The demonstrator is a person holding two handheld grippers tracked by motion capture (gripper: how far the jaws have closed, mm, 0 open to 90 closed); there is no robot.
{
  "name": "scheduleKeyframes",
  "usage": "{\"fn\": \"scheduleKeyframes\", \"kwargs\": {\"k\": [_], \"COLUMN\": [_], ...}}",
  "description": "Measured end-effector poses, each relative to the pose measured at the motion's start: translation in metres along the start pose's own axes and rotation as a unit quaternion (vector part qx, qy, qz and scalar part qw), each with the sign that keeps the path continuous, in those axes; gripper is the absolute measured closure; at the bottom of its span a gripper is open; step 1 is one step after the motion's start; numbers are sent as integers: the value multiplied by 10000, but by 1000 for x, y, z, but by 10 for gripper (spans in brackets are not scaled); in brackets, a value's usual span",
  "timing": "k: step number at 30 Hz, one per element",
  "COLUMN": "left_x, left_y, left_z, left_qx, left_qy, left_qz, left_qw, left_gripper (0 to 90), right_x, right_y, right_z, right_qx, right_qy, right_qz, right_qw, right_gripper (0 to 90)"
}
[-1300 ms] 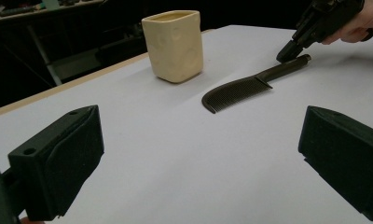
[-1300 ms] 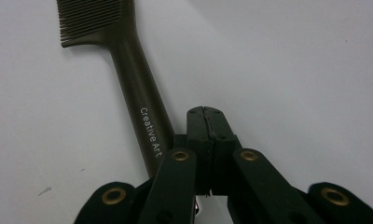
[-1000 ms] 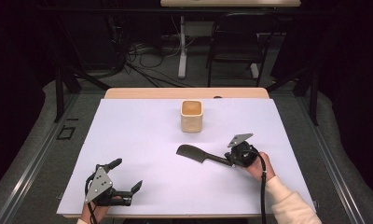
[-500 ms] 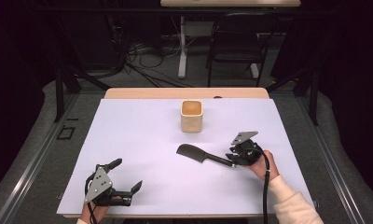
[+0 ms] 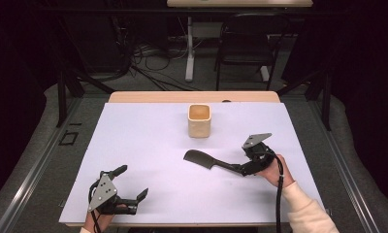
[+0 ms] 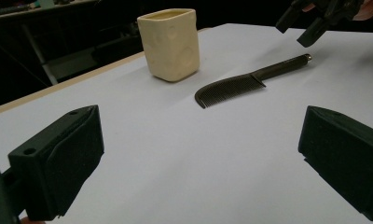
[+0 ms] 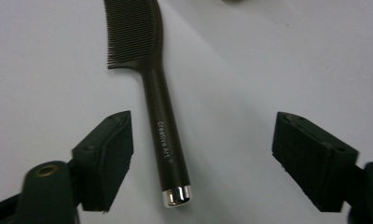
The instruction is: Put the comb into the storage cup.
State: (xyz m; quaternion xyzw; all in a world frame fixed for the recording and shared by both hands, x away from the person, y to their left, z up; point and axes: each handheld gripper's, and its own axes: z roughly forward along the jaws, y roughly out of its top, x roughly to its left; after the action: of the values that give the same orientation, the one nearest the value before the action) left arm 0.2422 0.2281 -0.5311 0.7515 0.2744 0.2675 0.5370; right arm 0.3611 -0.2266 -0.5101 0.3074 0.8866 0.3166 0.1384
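— Two grippers spread. Lower left: left gripper (image 5: 129,194), jaws apart, idle on white table (image 5: 148,145).
— Right of centre: right gripper (image 5: 245,170) just opened, comb (image 5: 209,161) released flat below cup (image 5: 199,121). Placement seemingly done.

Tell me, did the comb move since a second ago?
No. The comb lies at the same spot in front of the cup. The right gripper has just been opening, and its fingers no longer touch the handle.
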Motion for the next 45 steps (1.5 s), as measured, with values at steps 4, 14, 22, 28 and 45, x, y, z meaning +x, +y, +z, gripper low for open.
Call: {"fn": "scheduleKeyframes", "kwargs": {"k": [4, 14, 22, 28, 45], "left_x": [0, 0, -1, -1, -1], "left_y": [0, 0, 0, 0, 0], "left_z": [0, 0, 0, 0, 1], "left_qx": [-2, -11, -9, -14, 25], "left_qy": [-11, -16, -11, -3, -22], "left_qz": [-18, -13, -2, 6, 31], "left_qw": [10000, 10000, 10000, 10000, 10000], "left_gripper": [1, 0, 1, 1, 0], "right_x": [2, 7, 15, 18, 26], "right_y": [4, 9, 15, 19, 34], "right_z": [-1, 4, 9, 15, 24], "right_qx": [-44, 113, 168, 272, 488], "right_qy": [167, 354, 540, 627, 624], "right_qz": [-43, -163, -362, -486, -779], "right_qw": [9998, 9992, 9977, 9965, 9938], "right_gripper": [142, 23, 0, 0, 0]}}
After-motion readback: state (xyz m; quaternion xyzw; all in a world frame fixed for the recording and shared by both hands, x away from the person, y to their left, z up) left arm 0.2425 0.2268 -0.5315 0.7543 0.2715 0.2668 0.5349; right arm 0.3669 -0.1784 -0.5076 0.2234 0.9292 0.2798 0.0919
